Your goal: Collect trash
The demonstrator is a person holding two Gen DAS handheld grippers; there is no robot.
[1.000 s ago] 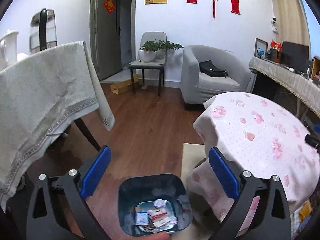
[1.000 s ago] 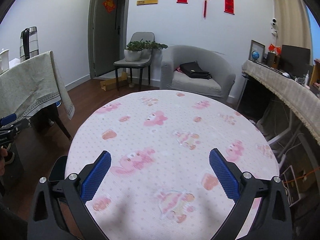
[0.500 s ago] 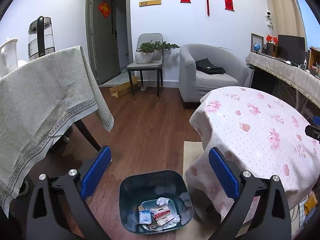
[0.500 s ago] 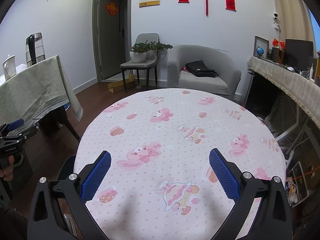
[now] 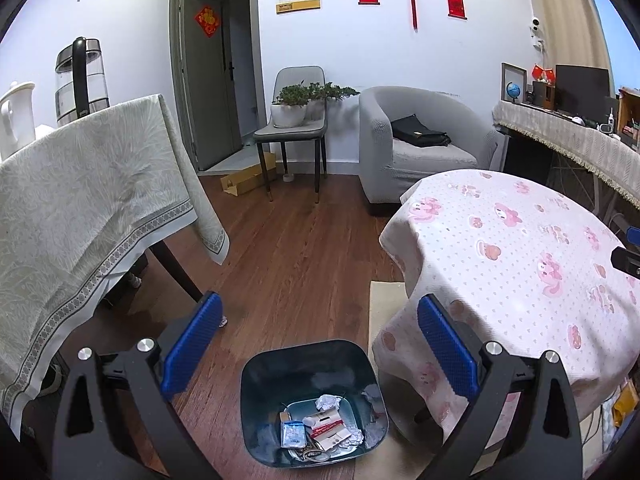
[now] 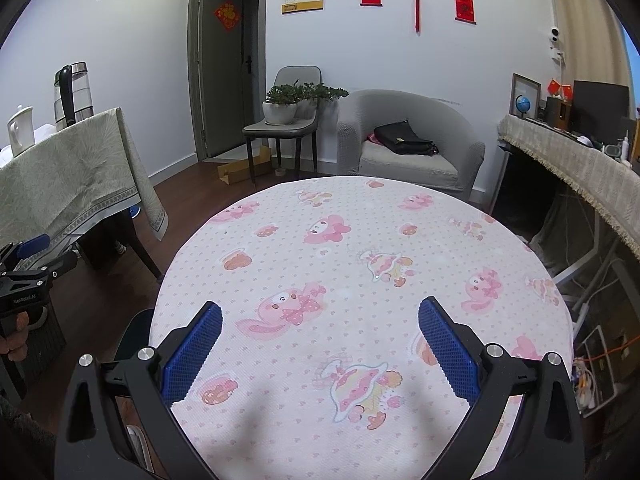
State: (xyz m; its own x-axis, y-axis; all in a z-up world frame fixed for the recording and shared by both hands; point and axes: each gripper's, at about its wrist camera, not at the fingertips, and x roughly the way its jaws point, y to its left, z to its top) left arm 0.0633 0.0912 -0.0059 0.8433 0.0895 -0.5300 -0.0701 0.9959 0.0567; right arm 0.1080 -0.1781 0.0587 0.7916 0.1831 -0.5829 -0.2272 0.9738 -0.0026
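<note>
The left gripper [image 5: 318, 344], jaws apart and empty, hangs right above the dark blue plastic bin [image 5: 312, 364] holding crumpled paper trash [image 5: 326, 426]; the right gripper [image 6: 320, 348], jaws apart too, is farther off.

The left wrist view is aimed down over the floor at a trash bin [image 5: 314, 400] close below. The right wrist view is held low over the round table [image 6: 360, 280]. Table, armchair [image 6: 408, 148] and door wall are shared.

Black gripper [image 5: 318, 334] frame, blue textured pads, silver screws.
</note>
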